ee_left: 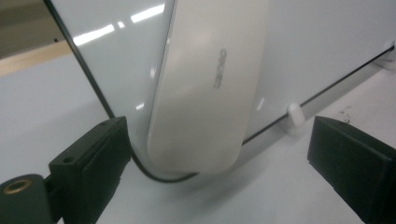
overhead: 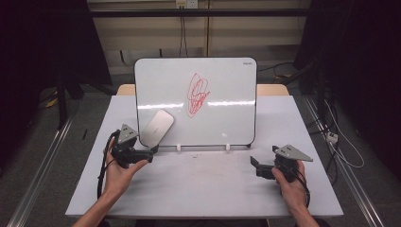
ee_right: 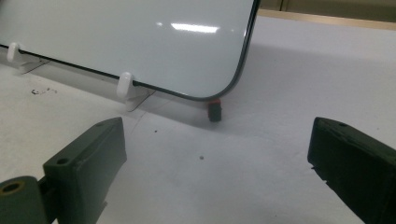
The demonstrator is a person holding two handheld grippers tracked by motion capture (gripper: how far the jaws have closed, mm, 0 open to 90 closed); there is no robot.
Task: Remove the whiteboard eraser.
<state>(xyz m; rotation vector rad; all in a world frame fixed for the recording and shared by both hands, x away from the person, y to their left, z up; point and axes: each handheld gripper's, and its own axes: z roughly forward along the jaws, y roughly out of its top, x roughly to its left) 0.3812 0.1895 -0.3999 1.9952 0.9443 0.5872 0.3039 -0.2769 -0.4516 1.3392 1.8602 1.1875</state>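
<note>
Pale oblong plastic eraser (ee_left: 203,88) sits at twelve o'clock between the left hand-held gripper's (ee_left: 217,154) spread jaws (nothing gripped): close squarely across its sides.

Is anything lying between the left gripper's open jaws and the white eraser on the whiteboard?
No. In the left gripper view, the eraser sits just ahead, with bare table between.

The eraser (ee_left: 205,88) runs past the top edge, its embossed lettering blurred; a small red-topped object (ee_right: 214,108) sits half hidden beneath the whiteboard (ee_right: 140,42).
</note>
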